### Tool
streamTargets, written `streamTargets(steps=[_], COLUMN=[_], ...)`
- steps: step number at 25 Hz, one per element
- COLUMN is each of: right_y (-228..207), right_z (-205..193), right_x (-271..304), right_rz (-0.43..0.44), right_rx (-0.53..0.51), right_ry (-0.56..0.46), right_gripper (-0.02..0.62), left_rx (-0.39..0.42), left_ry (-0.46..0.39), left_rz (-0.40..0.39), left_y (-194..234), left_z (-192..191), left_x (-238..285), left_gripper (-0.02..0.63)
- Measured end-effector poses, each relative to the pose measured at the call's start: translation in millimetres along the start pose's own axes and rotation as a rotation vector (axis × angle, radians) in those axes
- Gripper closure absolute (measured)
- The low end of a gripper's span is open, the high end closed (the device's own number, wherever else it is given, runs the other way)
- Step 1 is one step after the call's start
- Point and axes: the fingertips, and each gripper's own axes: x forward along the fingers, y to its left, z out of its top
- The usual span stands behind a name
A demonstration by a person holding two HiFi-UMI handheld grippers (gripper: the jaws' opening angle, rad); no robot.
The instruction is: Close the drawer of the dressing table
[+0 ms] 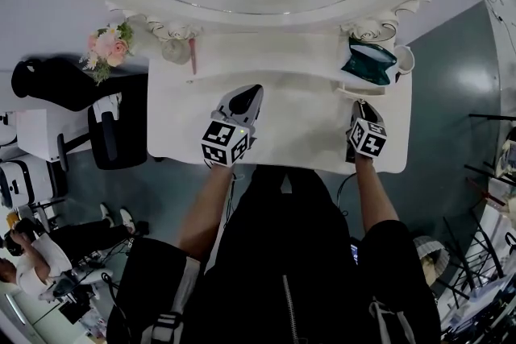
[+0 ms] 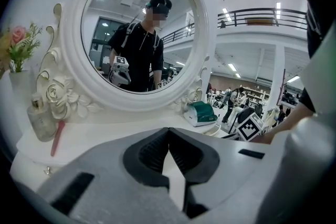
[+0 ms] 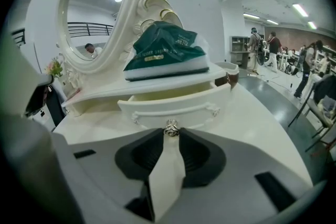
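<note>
Small cream-white drawer [image 3: 173,107], pulled partway out of the low raised shelf unit at the right rear of the white dressing table [image 1: 298,133]. Level, front panel facing outward, open gap showing behind its top edge. Moulded trim with curled ends across the front. Small silver knob [image 3: 171,129] at the front's centre, pinched at the tips of the right gripper's [image 3: 171,138] jaws.

On the table [image 1: 282,125], the drawer [image 3: 173,105] sits far right under a packet [image 3: 165,50]; bottle [image 2: 41,118] far left; mirror [image 2: 139,34] behind.
</note>
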Motion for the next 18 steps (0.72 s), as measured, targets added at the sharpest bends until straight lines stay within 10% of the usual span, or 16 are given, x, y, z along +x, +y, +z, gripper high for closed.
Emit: streamTargets(steps=[18], right_y=[-1.8], right_z=[22.7], right_x=[27.6], right_rz=[-0.001], right_rx=[0.000], right_ry=[0.010], right_gripper=[0.499], left_rx=[-0.011], left_ry=[-0.001], left_rz=[0.026], left_y=[21.2], left_z=[9.2], left_x=[11.1], left_gripper=[0.604])
